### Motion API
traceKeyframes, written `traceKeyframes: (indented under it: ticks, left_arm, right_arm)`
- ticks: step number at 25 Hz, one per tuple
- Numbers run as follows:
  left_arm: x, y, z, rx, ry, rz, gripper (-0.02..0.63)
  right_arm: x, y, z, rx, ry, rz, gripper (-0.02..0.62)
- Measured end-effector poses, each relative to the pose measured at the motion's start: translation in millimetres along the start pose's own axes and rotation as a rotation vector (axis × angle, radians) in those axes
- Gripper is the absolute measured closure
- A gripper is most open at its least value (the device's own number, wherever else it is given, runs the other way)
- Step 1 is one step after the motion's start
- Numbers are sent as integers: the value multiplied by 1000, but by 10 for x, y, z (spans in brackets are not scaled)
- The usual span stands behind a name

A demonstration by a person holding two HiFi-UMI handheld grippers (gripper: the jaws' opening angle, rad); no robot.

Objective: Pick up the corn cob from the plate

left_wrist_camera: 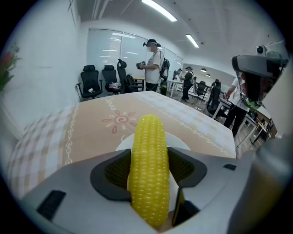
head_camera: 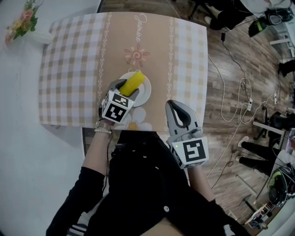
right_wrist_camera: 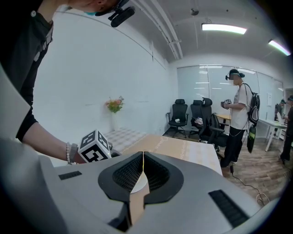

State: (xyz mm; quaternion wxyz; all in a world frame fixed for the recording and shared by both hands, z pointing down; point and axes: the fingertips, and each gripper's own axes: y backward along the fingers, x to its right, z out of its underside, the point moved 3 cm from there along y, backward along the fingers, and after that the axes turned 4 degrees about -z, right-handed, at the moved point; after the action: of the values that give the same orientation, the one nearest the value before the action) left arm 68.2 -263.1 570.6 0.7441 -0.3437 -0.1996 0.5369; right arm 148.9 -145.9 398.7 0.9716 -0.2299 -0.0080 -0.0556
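Table (head_camera: pixel 69 69): one plate (head_camera: pixel 145 95), one corn cob (head_camera: pixel 132 84)

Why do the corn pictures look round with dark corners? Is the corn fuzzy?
Left gripper view: the wide lens bends the room and darkens the corners; the yellow corn cob, clamped in the left hand-held gripper, looks sharp. Right gripper view: same bending, with a bright long ceiling light.

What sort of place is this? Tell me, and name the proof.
Likely an open office or lab used for recording: black office chairs by a glass partition, ceiling strip lights, and cables trailing over the wood floor.
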Motion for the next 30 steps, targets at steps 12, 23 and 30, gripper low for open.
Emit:
traceKeyframes:
  ticks: [12, 23, 30]
  left_arm:
    - [11, 451, -223, 97, 38, -58, 348]
    - [119, 984, -450, 206, 57, -127, 348]
    - [234, 1378, -563, 275, 62, -176, 348]
  right_arm:
    - [-108, 31, -149, 36, 48, -58, 552]
    - [-177, 90, -304, 89, 106, -111, 552]
    - [-221, 159, -436, 139, 134, -129, 552]
